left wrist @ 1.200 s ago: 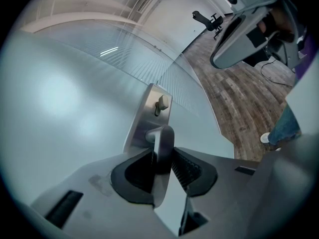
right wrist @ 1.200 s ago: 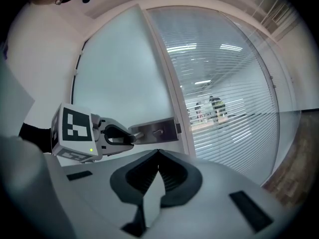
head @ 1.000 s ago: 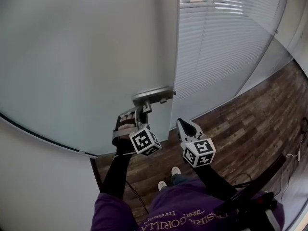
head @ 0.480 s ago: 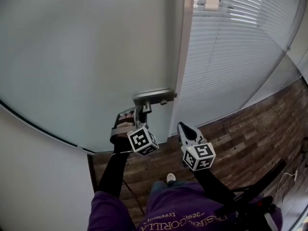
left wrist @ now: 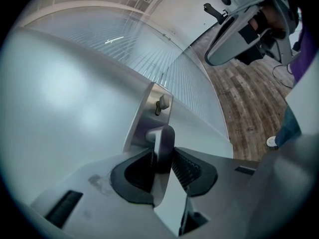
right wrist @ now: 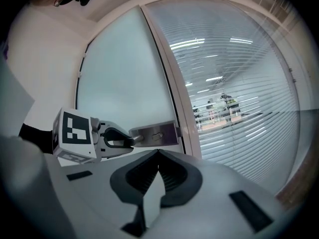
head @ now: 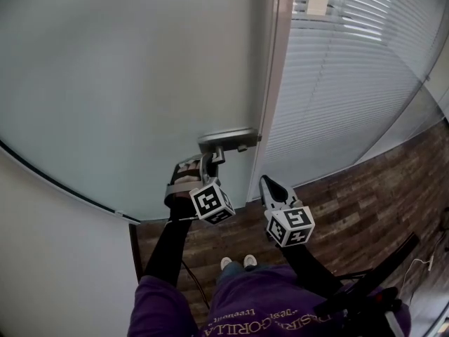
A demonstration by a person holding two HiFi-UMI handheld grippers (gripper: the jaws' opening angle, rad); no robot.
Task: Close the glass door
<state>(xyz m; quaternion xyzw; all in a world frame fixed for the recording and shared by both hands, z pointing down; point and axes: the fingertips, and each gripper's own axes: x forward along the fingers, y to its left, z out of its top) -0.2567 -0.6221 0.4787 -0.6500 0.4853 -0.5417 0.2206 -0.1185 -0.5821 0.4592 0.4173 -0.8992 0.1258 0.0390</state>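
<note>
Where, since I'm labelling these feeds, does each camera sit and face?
Head view: on the person's head, looking steeply down at the glass door; shows both sleeved arms, left gripper, right gripper.
Left gripper view: on the left gripper, looking along its jaws clamped on the door handle; the right gripper shows top right.
Right gripper view: on the right gripper, facing the door edge with jaws together; shows the left gripper.
Shared: all show the handle plate.

Only lettering I can catch right now is upside-down print on the purple shirt [head: 245,302], reading "GORILLA", the rest too small.
</note>
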